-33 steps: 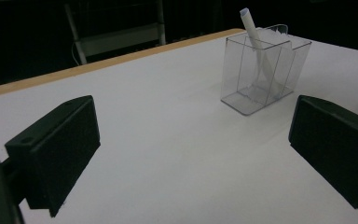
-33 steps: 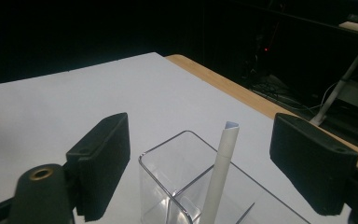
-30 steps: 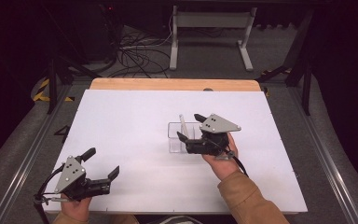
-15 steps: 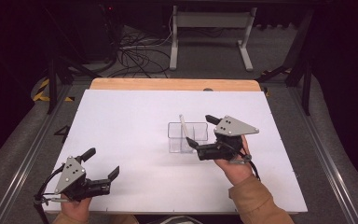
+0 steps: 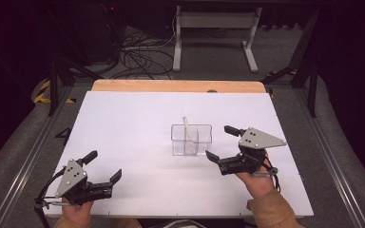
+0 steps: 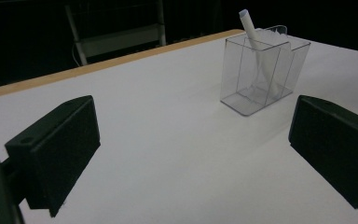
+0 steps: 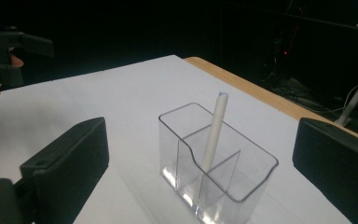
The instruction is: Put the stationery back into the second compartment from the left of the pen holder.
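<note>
High view: I see a clear plastic organizer box (image 5: 191, 139) standing on the white tabletop (image 5: 133, 123), the landmark for all that follows. A white pen (image 5: 188, 133) stands tilted inside the box, in the compartment on its left half, its top end rising above the rim. My right gripper (image 5: 222, 143) hovers just to the right of the box, apart from it; its jaws have just been opening and now stand wide, with nothing between them. My left gripper (image 5: 103, 166) rests well to the left of the box and nearer the table's front edge, jaws likewise spread wide and holding nothing.

Right gripper view: the box (image 7: 214, 158) sits between and beyond the two black jaws, untouched; a divider wall splits it, and the pen (image 7: 213, 135) leans in one compartment.

Left gripper view: the box (image 6: 261, 74) appears far ahead, toward the right jaw, with the pen (image 6: 251, 32) slanting out of its top.
</note>
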{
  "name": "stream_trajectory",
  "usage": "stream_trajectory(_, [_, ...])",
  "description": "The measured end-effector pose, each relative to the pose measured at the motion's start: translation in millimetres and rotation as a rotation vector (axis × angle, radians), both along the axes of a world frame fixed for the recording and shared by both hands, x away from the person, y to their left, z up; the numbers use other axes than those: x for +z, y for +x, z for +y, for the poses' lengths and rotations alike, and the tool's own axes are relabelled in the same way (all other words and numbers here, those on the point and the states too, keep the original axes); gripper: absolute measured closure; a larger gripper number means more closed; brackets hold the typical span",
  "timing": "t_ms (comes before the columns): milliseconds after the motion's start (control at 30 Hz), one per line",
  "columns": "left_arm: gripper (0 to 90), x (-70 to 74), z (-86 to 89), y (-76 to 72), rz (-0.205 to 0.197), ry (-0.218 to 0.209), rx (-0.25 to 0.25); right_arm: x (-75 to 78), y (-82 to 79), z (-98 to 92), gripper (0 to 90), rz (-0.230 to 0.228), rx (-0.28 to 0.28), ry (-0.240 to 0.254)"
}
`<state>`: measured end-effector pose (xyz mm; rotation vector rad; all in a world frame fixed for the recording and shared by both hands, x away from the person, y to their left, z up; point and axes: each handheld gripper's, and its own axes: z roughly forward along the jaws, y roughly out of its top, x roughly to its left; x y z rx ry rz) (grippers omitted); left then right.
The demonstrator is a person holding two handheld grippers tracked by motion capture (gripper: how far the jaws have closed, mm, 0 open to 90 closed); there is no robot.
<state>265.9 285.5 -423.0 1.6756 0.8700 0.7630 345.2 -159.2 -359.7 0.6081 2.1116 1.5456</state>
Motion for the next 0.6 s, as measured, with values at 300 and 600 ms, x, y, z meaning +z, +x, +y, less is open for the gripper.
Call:
stream_trajectory(300, [2.7,0.3,-0.2,-0.3,-0.004,-0.004,0.004,-22.7,-8.5,-18.8,0.0,0.000,0.006,-0.034])
stream_trajectory(600, [2.7,0.1,-0.7,-0.8,0.002,0.006,-0.002,-58.1,-15.0,-45.7,0.0,0.037,-0.039,0.008])
